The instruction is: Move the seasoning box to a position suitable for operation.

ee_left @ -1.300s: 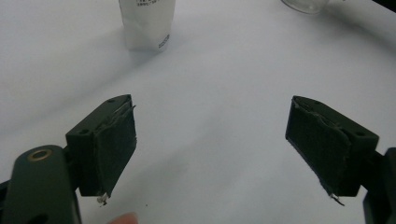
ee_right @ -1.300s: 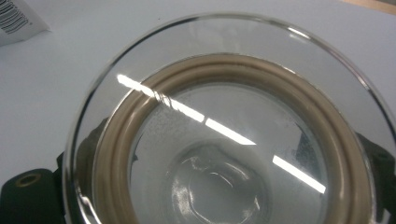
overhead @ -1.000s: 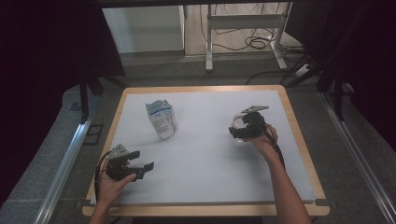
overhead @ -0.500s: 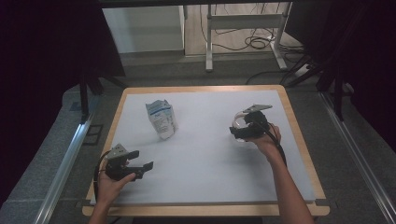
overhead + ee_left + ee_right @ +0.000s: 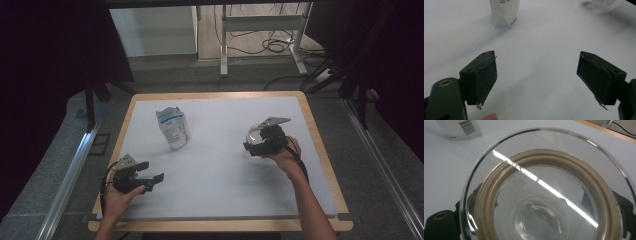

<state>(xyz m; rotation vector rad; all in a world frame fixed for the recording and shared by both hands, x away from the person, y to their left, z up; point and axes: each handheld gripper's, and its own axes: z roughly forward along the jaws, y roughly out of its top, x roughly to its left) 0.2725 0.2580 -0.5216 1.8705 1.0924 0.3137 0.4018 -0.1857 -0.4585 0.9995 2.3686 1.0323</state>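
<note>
White counter (image 5: pixel 220 190) under dim light. My right tool (image 5: pixel 256 142) pinches a glass jar (image 5: pixel 544 195) at the right, mouth turned to its camera so I can see inside: it looks empty. My left tool (image 5: pixel 150 181) rests near left, spread, pinching nothing. 1 pouch (image 5: pixel 172 128) stands far left.

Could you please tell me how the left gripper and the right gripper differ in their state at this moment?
The left gripper has its fingers spread wide with nothing between them, while the right gripper is closed on a clear glass lid. The left gripper sits near the table's front left corner; the right gripper is at mid-right, tilting the lid toward its camera. Both are hand-held above the white surface, apart from the pouch.
</note>
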